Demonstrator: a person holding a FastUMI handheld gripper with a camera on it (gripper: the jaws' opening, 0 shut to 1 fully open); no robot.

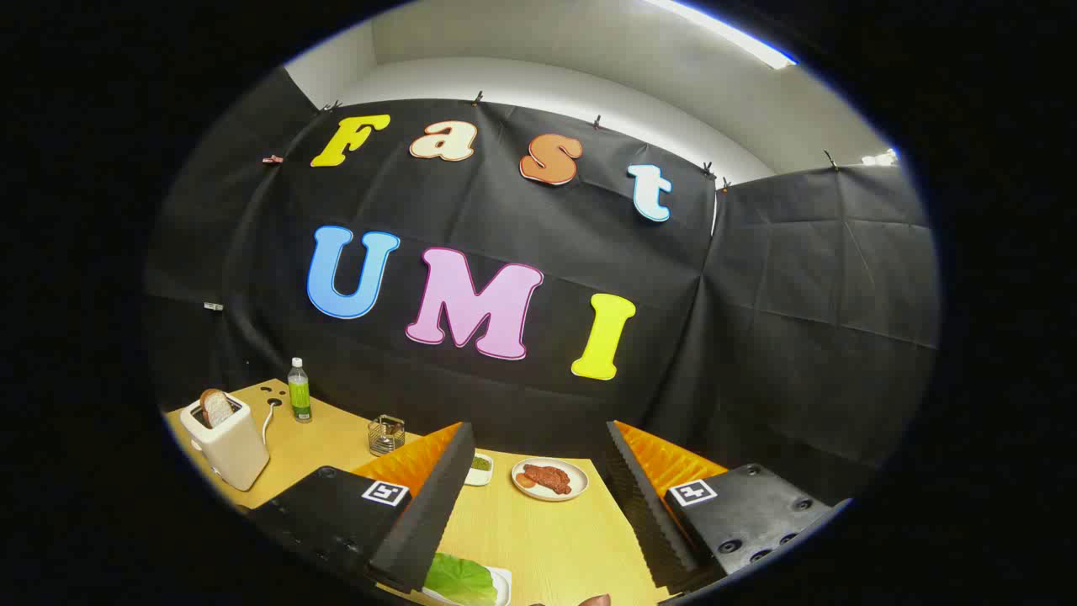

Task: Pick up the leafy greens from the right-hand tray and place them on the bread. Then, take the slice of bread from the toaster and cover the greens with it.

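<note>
The leafy greens (458,579) are seen nearest, on a white tray (503,587) beside the left finger. The gripper (534,497) is held spread wide, grasping nothing. A plate of meat (549,479) lies at twelve o'clock beyond the fingers; the toaster (225,442), bread slice (217,407) upright in it, stands at ten o'clock.

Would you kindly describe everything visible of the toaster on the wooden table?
The cream-white, boxy, smooth-sided toaster stands upright near the light wooden table's far corner, beyond one finger of the open gripper. A browned bread slice sticks up from its top slot, and a white cord runs behind it.
</note>
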